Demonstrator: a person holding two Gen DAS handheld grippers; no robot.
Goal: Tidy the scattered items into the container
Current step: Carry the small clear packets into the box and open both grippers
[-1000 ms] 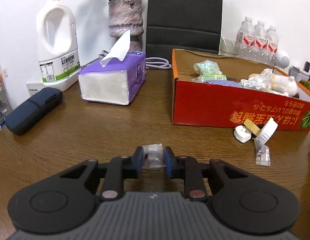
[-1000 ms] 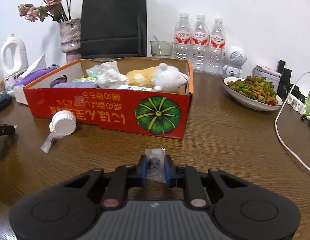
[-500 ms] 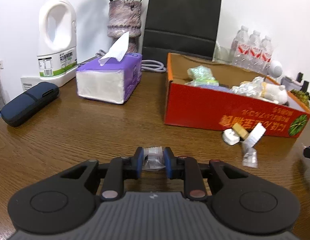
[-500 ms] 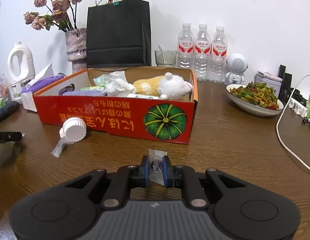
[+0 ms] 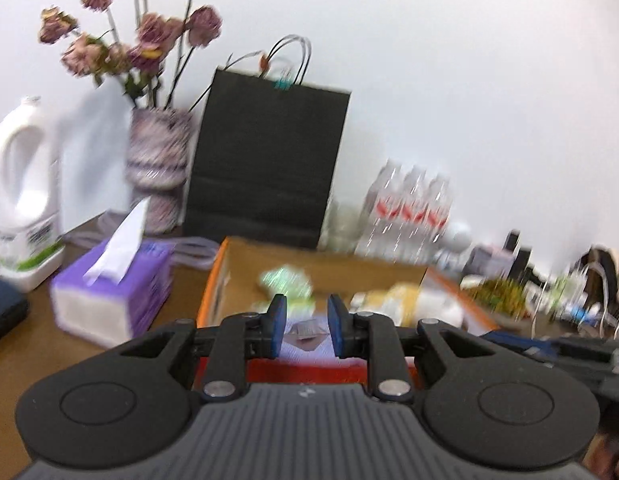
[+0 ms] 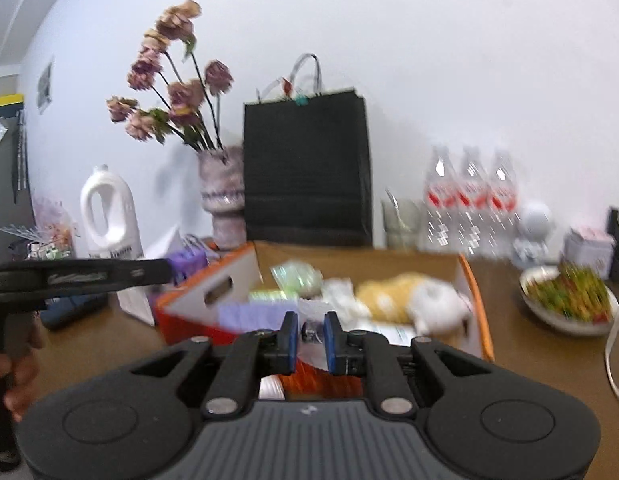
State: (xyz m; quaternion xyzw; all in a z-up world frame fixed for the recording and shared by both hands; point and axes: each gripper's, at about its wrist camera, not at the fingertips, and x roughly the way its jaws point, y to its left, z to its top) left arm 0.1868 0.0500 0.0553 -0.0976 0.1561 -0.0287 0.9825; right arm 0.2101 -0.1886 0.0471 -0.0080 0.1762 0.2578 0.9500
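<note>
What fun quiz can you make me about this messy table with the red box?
1. True or false: the black paper bag stands behind the red box.
2. What does the right gripper pinch? A) a small clear packet B) a spoon
3. What stands in the vase?

Key: 1 true. 2 A, the small clear packet. 3 dried flowers.
</note>
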